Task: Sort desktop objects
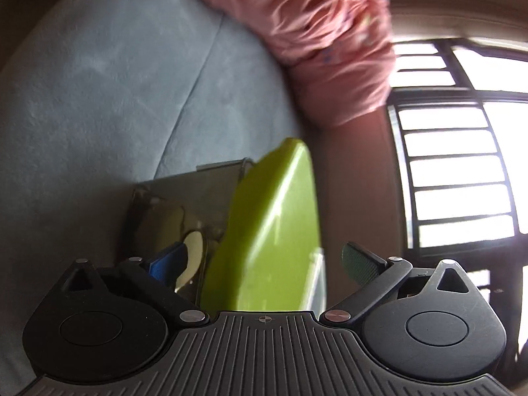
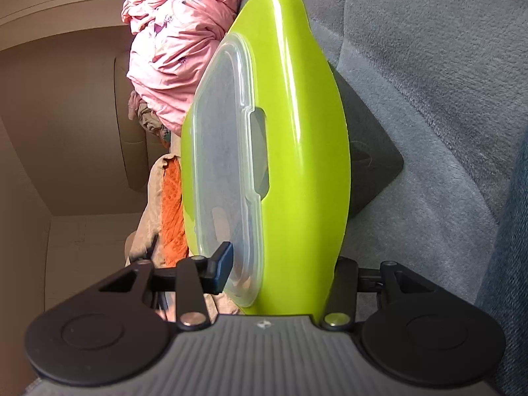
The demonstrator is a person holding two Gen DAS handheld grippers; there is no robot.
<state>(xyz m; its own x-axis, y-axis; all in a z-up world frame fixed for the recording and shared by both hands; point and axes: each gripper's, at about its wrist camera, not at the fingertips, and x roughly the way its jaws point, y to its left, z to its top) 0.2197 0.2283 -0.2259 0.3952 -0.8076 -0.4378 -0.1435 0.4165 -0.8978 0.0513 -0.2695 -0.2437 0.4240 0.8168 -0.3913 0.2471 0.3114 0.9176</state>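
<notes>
Sorting looks to me midway: my right gripper is clamped on the near end of a green lunch box with a clear lid, one finger on the lid side, the other on the green back. I hold it on edge in the air over the grey couch. My left gripper stands wide apart with the box between its fingers; they seem not to touch it. No destination shows, so placing it remains.
</notes>
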